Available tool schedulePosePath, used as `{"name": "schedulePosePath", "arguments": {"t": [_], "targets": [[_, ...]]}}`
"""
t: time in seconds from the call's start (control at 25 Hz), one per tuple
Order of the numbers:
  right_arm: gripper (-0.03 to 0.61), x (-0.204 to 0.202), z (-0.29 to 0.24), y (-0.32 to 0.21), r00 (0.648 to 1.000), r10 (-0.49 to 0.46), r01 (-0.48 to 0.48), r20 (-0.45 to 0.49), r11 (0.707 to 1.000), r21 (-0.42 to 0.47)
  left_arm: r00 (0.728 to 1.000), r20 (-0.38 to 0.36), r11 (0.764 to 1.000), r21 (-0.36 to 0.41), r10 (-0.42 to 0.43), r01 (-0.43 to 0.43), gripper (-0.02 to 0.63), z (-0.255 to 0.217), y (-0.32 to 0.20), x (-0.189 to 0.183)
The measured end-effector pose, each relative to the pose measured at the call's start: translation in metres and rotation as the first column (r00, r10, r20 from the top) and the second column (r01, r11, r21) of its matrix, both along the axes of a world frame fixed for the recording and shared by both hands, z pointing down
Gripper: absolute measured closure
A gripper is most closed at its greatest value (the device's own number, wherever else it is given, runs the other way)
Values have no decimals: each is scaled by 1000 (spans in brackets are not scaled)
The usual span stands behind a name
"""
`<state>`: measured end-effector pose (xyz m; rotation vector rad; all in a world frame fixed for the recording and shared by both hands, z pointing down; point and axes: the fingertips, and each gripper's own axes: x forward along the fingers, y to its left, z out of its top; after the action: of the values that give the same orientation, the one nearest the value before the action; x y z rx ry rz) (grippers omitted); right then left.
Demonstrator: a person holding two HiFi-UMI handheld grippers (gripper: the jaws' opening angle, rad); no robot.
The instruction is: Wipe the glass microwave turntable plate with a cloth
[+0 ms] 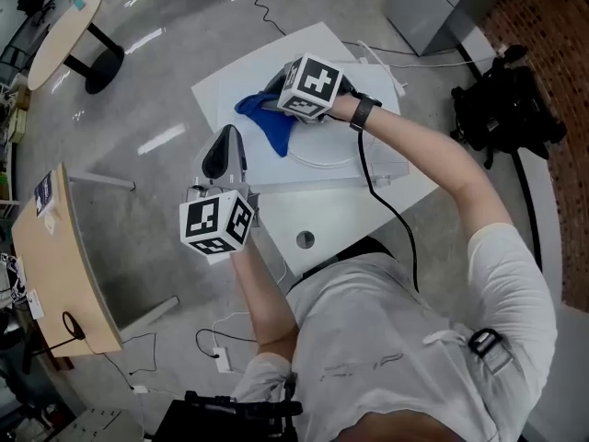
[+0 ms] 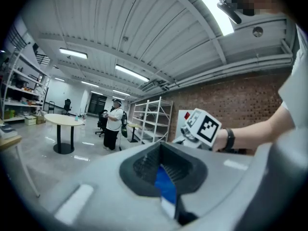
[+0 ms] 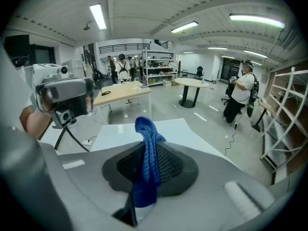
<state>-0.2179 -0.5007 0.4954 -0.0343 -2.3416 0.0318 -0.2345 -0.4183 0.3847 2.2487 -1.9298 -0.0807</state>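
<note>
Right claw (image 3: 144,174) is pinching the cloth (image 1: 273,129) over the plate (image 1: 322,163) on the counter (image 1: 342,217). Left claw (image 1: 224,153), pressed together, is hovering aside. Wiping is seemingly only beginning.

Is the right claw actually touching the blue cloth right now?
Touching. The right gripper view shows the blue cloth pinched between the closed jaws of the right claw, its end sticking up.

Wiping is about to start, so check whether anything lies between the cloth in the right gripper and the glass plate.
Nothing visible does. The right gripper is shut on the blue cloth, which hangs right at the edge of the glass plate. The left gripper is off to the side, clear of both.
</note>
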Motion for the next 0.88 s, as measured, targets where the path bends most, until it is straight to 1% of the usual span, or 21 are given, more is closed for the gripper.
{"name": "schedulePosePath", "arguments": {"t": [0.12,0.24,0.36,0.48,0.6,0.68,0.76,0.88], "targets": [[522,6,9,-50,995,91,-90,-31,996,24,1000,2,1000,-20,9,-9,611,6,-8,1],[522,32,17,-96,980,191,-188,-58,981,56,1000,0,999,-30,29,-29,611,11,-14,5],[522,72,15,-128,955,290,-286,-62,956,69,999,-6,998,-32,54,-54,611,14,-20,10],[522,124,15,-145,921,381,-374,-80,923,90,996,-11,995,-30,92,-92,611,16,-24,21],[522,177,17,-142,887,447,-434,-120,893,120,991,-15,990,-16,136,-137,611,12,-26,33],[522,206,18,-130,870,472,-456,-143,880,134,986,-17,987,-2,163,-163,611,8,-25,41],[522,227,17,-110,866,477,-458,-153,878,140,981,-16,982,9,191,-191,611,3,-24,50],[522,251,10,-72,871,460,-435,-170,885,166,974,-11,974,25,227,-226,611,-4,-20,65]]}}
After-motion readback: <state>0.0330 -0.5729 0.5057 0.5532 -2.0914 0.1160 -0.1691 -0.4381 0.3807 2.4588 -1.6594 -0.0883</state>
